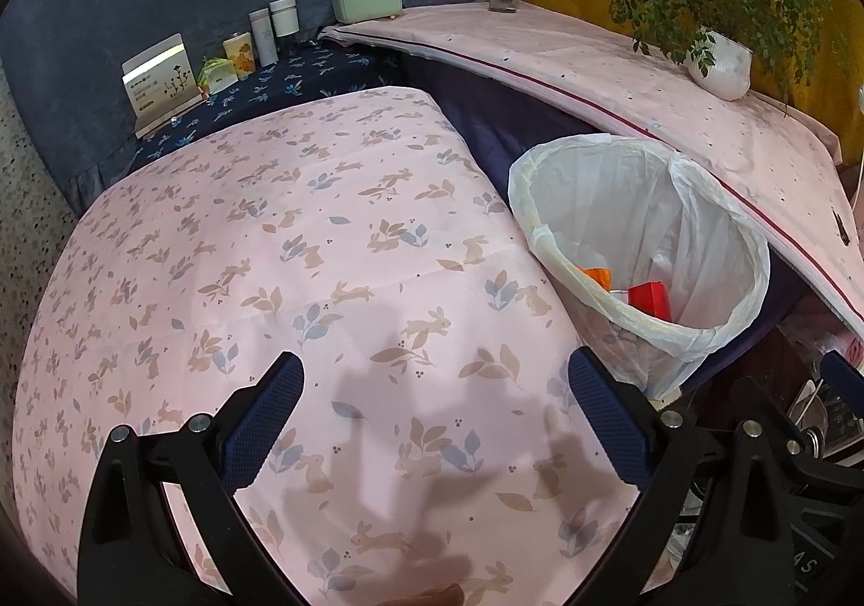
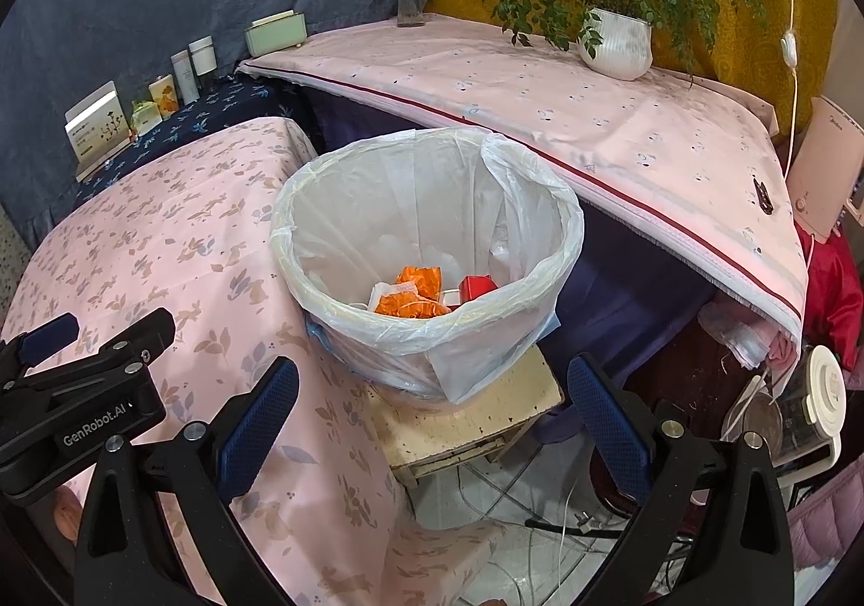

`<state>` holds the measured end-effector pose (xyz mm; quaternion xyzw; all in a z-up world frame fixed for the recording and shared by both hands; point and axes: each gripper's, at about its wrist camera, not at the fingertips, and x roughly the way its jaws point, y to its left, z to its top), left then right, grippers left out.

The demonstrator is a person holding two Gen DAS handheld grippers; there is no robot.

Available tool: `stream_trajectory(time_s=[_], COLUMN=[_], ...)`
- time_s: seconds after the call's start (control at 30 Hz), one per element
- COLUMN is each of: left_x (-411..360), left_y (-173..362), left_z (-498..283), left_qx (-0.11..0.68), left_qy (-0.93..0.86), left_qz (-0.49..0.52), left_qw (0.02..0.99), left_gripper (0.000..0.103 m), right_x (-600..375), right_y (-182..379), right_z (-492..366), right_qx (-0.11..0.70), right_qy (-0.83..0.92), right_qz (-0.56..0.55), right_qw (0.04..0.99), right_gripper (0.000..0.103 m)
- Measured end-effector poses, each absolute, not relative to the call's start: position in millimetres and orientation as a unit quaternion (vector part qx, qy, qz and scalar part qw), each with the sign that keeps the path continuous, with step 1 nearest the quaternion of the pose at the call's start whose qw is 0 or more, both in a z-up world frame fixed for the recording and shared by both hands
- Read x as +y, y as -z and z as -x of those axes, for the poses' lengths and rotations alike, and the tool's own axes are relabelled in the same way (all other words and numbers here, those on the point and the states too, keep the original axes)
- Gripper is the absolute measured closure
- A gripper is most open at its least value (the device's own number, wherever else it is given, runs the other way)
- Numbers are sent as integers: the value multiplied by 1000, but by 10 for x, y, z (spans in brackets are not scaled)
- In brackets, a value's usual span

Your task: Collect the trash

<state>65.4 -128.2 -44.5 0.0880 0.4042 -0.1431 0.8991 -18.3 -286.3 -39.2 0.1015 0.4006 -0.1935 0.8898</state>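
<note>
One lined trash bin [image 2: 426, 249] stands on a small stool [image 2: 470, 417] beside the pink table [image 2: 162, 249], holding two orange wrappers [image 2: 416, 293] and one red box [image 2: 475, 286]. Both the left gripper [image 1: 434, 422] and the right gripper [image 2: 432, 422] gape wide, empty.

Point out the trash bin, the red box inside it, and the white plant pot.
bin [image 2: 540, 276], right wrist view, right rim
red box [image 2: 475, 286], right wrist view, top face
pot [image 2: 615, 45], right wrist view, ribbed front
</note>
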Motion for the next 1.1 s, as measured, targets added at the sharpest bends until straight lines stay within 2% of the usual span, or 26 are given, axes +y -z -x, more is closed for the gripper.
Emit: stream_trajectory(time_s=[1.1], left_x=[-1262], left_y=[431], left_z=[-656], left_qx=[404], left_qy=[129], left_qz=[-80], left_qw=[902], left_gripper=[9], right_x=[-2827], right_y=[430], right_z=[158], right_qx=[404], right_qy=[192], right_qz=[-100], right_qw=[889], right_gripper=[7])
